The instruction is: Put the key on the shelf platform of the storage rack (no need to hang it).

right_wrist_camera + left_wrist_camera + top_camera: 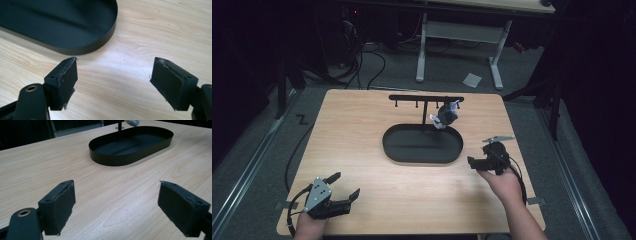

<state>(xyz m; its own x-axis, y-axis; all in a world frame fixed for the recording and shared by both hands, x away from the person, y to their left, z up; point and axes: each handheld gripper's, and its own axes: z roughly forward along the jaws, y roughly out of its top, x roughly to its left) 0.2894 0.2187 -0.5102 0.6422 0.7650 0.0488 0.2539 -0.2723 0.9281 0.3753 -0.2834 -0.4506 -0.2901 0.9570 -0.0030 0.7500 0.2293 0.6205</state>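
both spread wide, empty: right gripper (pixel 475 162) just right of black oval tray (pixel 422 159), left gripper (pixel 343 185) well off its near-left. grey-white bundle (pixel 446 116) hangs on rack (pixel 426 98) behind tray; clumsy reach risks tipping rack.

My jaws are faced with matt black pads that look like dense foam or rubber; on my right gripper (pixel 113 80) the pad edges are frayed and fuzzy, while on my left gripper (pixel 116 205) they look cleaner, with a slightly grainy skin. The surface (pixel 362 125) under me is pale wood-grain, smooth with a soft sheen. The oval tray (pixel 422 143) is black, thin-walled, metal-looking, satin rather than glossy. The rack (pixel 426 98) behind it is the same matt black. The small bundle (pixel 446 116) hanging there looks like grey and white cloth.
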